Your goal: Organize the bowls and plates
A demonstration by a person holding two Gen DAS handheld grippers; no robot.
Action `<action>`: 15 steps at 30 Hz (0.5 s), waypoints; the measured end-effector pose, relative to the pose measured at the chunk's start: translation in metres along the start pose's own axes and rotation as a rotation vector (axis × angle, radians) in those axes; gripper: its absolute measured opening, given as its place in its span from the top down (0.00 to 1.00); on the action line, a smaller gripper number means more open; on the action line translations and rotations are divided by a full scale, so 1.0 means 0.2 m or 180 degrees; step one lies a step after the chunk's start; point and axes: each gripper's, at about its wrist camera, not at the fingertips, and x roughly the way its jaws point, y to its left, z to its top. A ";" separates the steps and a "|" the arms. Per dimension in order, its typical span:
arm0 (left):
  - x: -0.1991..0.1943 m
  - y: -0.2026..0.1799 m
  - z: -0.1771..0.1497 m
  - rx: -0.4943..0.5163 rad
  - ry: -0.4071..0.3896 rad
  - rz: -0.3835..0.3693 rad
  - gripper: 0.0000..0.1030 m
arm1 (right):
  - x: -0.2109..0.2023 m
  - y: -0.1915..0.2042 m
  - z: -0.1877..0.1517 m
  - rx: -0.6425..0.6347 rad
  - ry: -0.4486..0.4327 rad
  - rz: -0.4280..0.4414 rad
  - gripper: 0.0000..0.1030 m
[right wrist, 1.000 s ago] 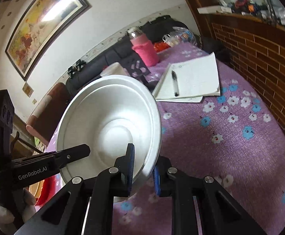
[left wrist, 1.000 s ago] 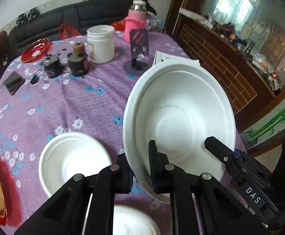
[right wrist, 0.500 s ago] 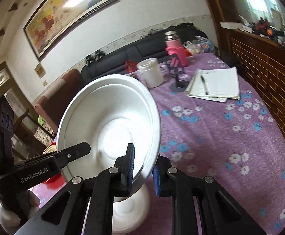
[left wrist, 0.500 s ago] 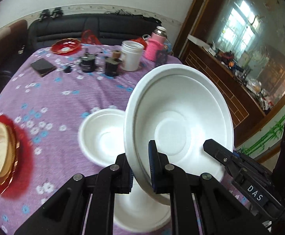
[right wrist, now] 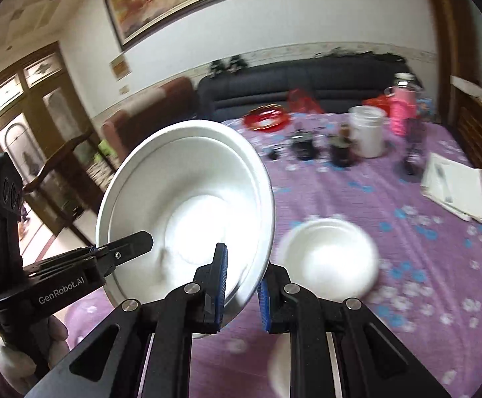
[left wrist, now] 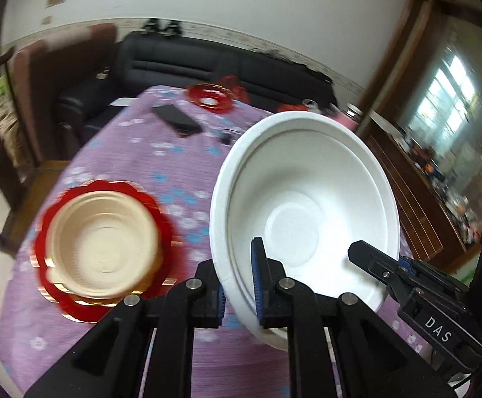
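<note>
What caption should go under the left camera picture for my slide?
Two grippers' jaws pinch opposite rims of a big white bowl, tilted above the purple flowered tablecloth, beside a cream bowl on a red plate.

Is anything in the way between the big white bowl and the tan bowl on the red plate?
Nothing visible. The big white bowl, held by both grippers, hangs tilted above the purple tablecloth; only bare cloth separates it from the tan bowl on the red plate.

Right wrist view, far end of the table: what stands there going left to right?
Red plate → dark jars → white tub → pink bottle → notebook, nearer along the right edge.
</note>
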 end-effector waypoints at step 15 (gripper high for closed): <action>0.14 0.79 -0.03 -0.0677 0.0202 0.0569 0.88 | 0.72 0.49 0.01 -0.0296 0.0699 0.0116 0.82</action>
